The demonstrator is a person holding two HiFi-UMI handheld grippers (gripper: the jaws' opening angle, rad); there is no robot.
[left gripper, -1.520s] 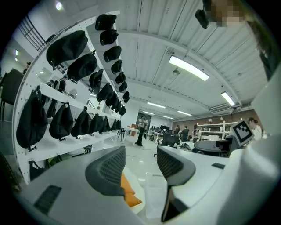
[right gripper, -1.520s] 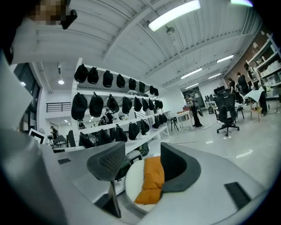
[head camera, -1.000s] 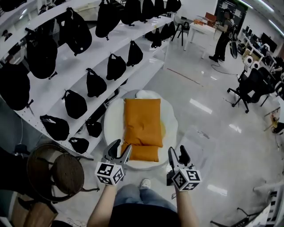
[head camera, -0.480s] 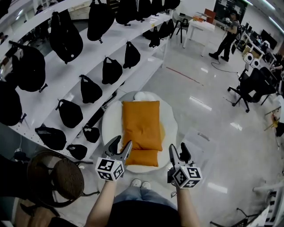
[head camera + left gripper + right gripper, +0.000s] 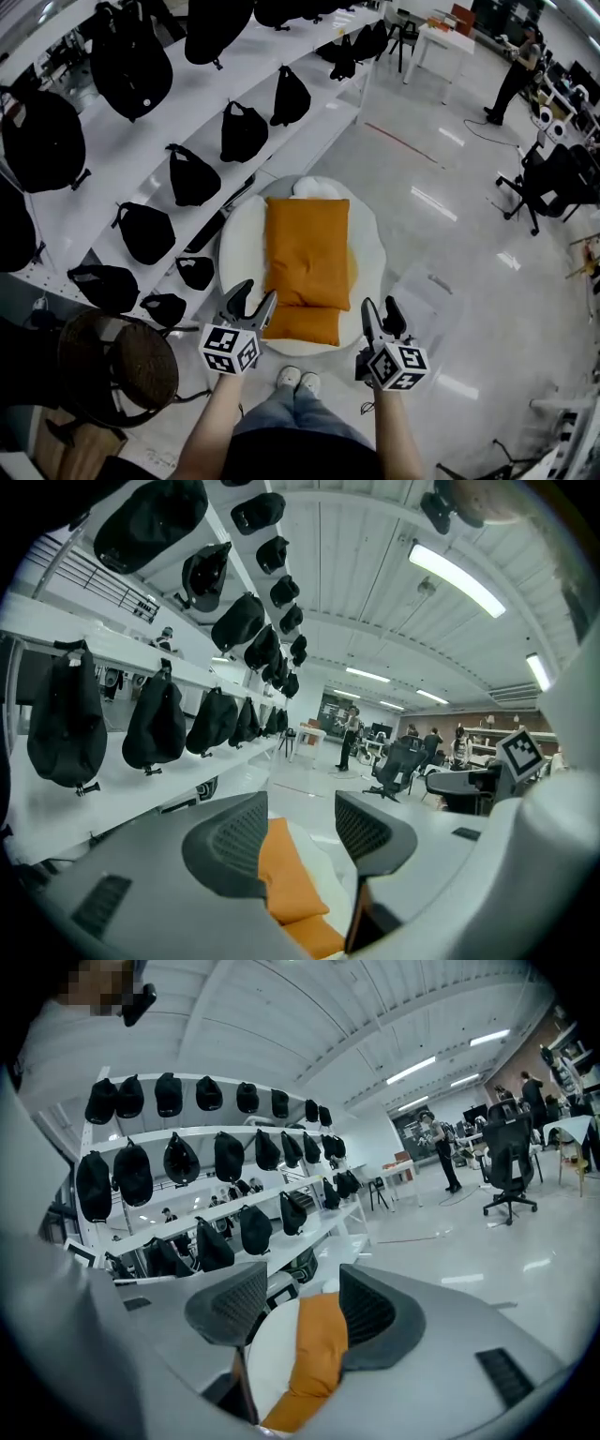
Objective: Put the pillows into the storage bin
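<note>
Pillows: two orange ones, both lying on a round white floor cushion [image 5: 240, 251], none in the bin yet. The large orange pillow [image 5: 307, 246] lies lengthwise away from the person. The small orange pillow [image 5: 302, 324] sits at the near edge, its far side tucked under the large one. At the far end there is a white lump [image 5: 313, 187]; I cannot tell whether it is a third pillow or part of the cushion.

Storage bin [image 5: 433, 281]: clear plastic, on the floor just right of the cushion, faint against the glossy tiles. It looks empty, as far as its transparent walls let me judge.

Left gripper [image 5: 255, 295]: jaws spread, nothing pinched. It hovers over the near left edge of the cushion, just beside the small pillow. In the left gripper view, orange fabric shows through the gap, beyond the pads and not touching them.

Right gripper [image 5: 381, 307]: jaws also spread and empty, at the cushion's near right edge, between the pillows and the bin. The right gripper view frames the large pillow past the pads, apart from them.

Progress: nothing stored. My judgement is that this is the approach phase, with both grippers lined up on the stack from the near side. Every pick, carry and drop remains.

Surroundings: white shelving [image 5: 141, 159] with hanging black bags [image 5: 145, 232] to the left. A round wooden stool [image 5: 117, 367] stands near left. A person [image 5: 517, 77] and office chairs [image 5: 548, 178] are well off to the right.
</note>
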